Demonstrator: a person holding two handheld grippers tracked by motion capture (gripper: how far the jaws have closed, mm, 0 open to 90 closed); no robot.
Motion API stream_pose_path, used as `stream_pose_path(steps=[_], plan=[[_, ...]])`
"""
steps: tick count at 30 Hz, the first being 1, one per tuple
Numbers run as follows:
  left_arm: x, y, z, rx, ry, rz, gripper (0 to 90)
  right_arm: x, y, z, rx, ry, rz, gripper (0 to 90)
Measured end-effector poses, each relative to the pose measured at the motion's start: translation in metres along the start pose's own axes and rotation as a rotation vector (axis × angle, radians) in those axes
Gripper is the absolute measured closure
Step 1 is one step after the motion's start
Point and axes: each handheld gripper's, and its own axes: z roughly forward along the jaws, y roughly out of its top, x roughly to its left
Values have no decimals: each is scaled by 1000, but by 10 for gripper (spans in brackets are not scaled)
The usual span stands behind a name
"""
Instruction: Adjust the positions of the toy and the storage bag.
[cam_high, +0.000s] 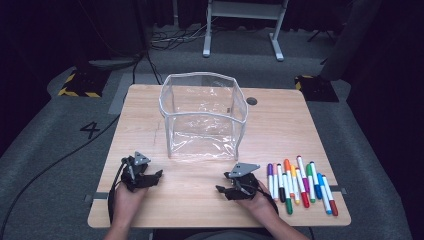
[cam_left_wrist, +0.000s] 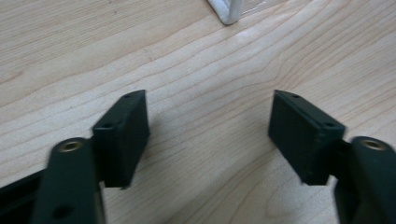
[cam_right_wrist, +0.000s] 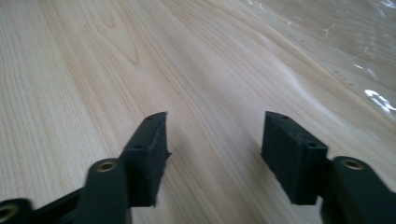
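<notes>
A clear plastic pouch with a white rim stands open on the wooden table, at its middle back. Several coloured markers lie in a row near the front right. My left gripper rests low over the table at the front left, pointing right, and its jaws stand open with bare wood between them. My right gripper sits just left of the markers, pointing left, open and holding nothing. A corner of the pouch shows in the left gripper view, and its clear wall in the right gripper view.
A white frame on legs stands on the grey floor behind the table. A dark round hole sits in the tabletop right of the pouch. Black cables run across the floor at the left. Bare wood lies between the two grippers.
</notes>
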Motion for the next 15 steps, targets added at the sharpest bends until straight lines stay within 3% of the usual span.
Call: stream_pose_path(steps=[2,4,6,8,9,12,14,15], plan=[[1,2,-3,-8,3,-3,338,-9,3,-13,-21,-13,29,435],[3,7,-9,-50,-23,-28,349,-14,5,-19,-29,-12,44,451],[6,19,-16,-65,-41,-40,359,-32,11,-36,-40,-30,110,479],[6,24,-17,-68,-50,-41,388,-38,13,-41,-38,-37,128,486],[7,29,-18,-73,-49,-26,416,-49,18,-50,-48,-55,169,489],[9,50,-21,-103,-72,-8,467,-61,31,-61,-54,-87,170,497],[9,56,-21,-113,-81,-10,510,-64,37,-64,-53,-96,165,495],[9,61,-20,-114,-84,2,526,-70,49,-66,-52,-123,150,495]])
